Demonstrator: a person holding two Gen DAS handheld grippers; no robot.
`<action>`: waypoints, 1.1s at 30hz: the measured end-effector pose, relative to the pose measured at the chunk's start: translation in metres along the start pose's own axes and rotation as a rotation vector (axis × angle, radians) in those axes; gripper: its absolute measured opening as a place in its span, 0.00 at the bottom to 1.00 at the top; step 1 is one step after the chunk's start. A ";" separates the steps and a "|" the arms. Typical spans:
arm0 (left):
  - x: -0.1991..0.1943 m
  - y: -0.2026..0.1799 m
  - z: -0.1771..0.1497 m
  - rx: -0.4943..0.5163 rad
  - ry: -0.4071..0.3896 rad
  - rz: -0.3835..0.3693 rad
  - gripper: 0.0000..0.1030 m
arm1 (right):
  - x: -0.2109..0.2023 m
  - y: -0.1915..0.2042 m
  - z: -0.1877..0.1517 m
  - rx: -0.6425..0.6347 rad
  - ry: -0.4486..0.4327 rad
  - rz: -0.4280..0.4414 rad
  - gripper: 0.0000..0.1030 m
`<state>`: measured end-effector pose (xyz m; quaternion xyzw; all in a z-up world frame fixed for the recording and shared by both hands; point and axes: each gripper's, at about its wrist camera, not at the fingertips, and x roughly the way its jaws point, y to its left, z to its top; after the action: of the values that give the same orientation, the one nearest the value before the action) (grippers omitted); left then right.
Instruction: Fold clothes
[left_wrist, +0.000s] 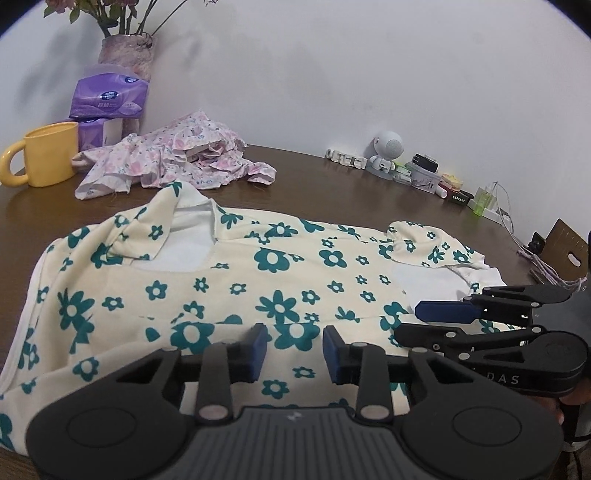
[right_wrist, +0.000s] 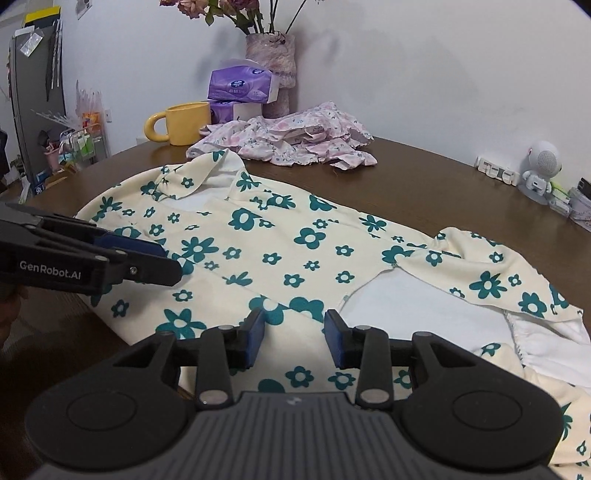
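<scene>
The cream garment with green flowers (left_wrist: 236, 280) lies spread flat on the brown counter (left_wrist: 332, 192), its long axis running left to right, collar at the far left and a sleeve at the far right. The left claw (left_wrist: 294, 350) and the right claw (right_wrist: 294, 341) hover over its near edge, each with jaws apart and nothing between them. Behind lie a crumpled pink floral garment (left_wrist: 173, 158), a yellow mug (left_wrist: 44, 153), purple tissue packs (left_wrist: 109, 99) and a vase (left_wrist: 127, 55) against the white wall (left_wrist: 369, 74).
</scene>
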<state>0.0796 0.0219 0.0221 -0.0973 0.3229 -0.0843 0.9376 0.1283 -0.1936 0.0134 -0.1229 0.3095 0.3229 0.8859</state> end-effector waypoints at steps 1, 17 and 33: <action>0.000 0.000 0.001 -0.001 0.001 0.001 0.31 | 0.000 0.000 -0.001 0.004 -0.004 0.001 0.34; 0.004 -0.012 0.010 -0.002 -0.015 0.066 0.79 | -0.002 -0.010 -0.003 0.071 -0.038 -0.075 0.66; 0.024 -0.029 0.008 0.049 -0.010 0.173 0.95 | 0.011 -0.035 -0.006 0.135 -0.005 -0.119 0.99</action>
<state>0.1004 -0.0109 0.0208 -0.0467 0.3231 -0.0104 0.9452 0.1547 -0.2178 0.0027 -0.0804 0.3203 0.2483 0.9107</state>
